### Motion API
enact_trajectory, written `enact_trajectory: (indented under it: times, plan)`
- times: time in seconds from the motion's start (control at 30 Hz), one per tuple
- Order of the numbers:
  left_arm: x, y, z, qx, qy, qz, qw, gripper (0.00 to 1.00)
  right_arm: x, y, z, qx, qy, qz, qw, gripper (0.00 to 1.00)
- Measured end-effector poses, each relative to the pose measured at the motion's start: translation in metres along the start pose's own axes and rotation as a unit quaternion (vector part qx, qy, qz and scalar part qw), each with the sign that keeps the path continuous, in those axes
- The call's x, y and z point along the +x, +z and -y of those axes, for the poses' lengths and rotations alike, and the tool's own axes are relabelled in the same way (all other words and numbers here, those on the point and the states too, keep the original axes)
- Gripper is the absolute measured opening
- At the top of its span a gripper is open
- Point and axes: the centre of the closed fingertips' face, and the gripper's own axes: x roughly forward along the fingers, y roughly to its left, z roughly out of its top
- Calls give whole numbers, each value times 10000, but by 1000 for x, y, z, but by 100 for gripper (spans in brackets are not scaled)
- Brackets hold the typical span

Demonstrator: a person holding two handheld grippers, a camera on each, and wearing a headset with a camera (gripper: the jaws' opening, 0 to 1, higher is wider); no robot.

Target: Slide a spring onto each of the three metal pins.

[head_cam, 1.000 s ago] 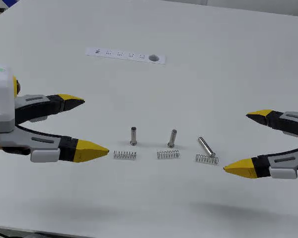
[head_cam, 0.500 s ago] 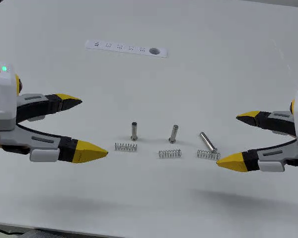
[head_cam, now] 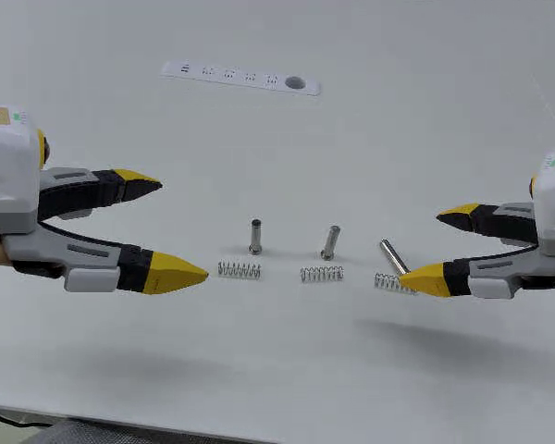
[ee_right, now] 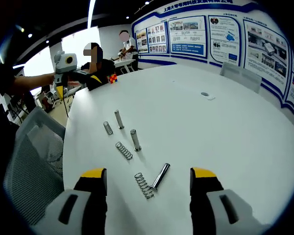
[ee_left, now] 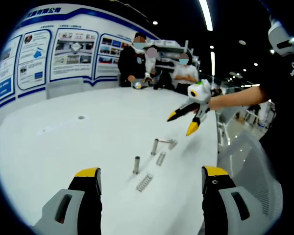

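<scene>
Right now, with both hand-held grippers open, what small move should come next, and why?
Probably ease the right hand-held gripper down and close it on the nearest spring. Its jaws are open and empty, one tip is beside that spring, and the pin next to it lies on its side, without a spring.

My white table has a flat white power strip lying on its far side, with a round button at 1 end. Beyond the table, blue-framed display boards line the wall, and 3 people stand together. A grey mesh chair sits at the table's edge. Strip lights run overhead.
</scene>
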Motion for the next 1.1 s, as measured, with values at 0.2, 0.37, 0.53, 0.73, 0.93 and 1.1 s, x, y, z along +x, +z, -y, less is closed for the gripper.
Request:
enact_trajectory:
  times: [0.2, 0.37, 0.53, 0.73, 0.93, 1.1]
  plan:
    - [2, 0, 1, -22, -9, 23, 10000, 86, 9, -2, 4, 195, -21, -47, 9998, 64]
    - [3, -4, 0, -58, 10, -44, 10000, 86, 16, 0, 13, 315, -112, -21, 9994, 60]
    - [3, -7, 1, -96, 10, -71, 9999, 86, 23, -2, 19, 434, -178, -97, 9989, 53]
    - [3, -8, 0, -132, 38, -92, 9999, 86, 34, -10, 26, 774, -241, -213, 9965, 43]
    - [3, -9, -1, -152, 53, -107, 9998, 86, 44, -14, 31, 803, -359, -334, 9956, 36]
    - [1, -10, -3, -166, 54, -128, 9998, 86, 50, -16, 31, 870, -417, -441, 9944, 29]
